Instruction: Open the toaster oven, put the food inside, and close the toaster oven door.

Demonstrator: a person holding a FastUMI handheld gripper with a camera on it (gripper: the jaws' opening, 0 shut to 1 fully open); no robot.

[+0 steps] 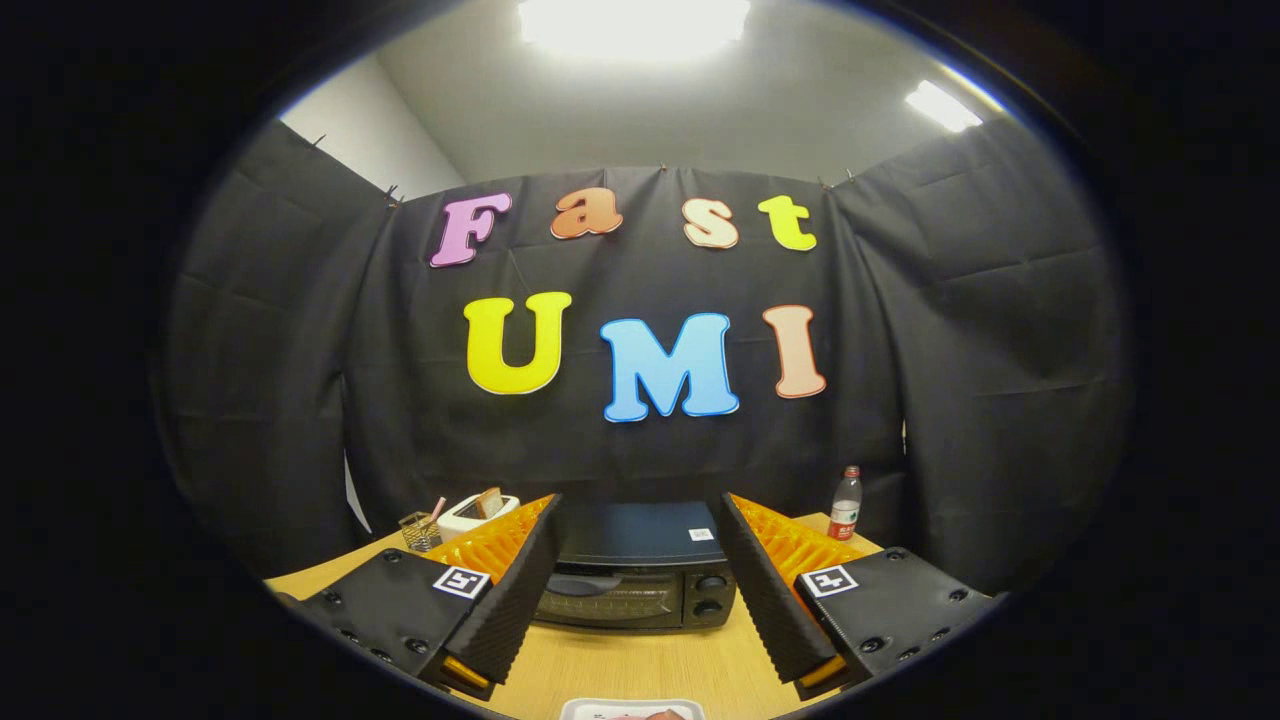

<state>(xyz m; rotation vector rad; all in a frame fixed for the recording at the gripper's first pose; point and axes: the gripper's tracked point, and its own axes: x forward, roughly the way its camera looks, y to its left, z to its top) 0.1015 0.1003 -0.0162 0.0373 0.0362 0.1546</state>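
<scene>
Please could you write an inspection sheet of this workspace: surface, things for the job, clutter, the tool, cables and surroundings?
Surface: wooden table, bare between the fingers.
Job's things: black toaster oven ahead of the fingers, door shut, two knobs on its right side; white plate with food near the tool, mostly cut off.
Clutter: white toaster holding a slice of bread and a small wire holder at the back left; plastic bottle with a red cap standing at the back right.
Tool: gripper open, fingers spread wide either side of the oven, touching nothing.
Cables: nothing seen.
Surroundings: black cloth wall behind the table; ceiling lights on.
</scene>
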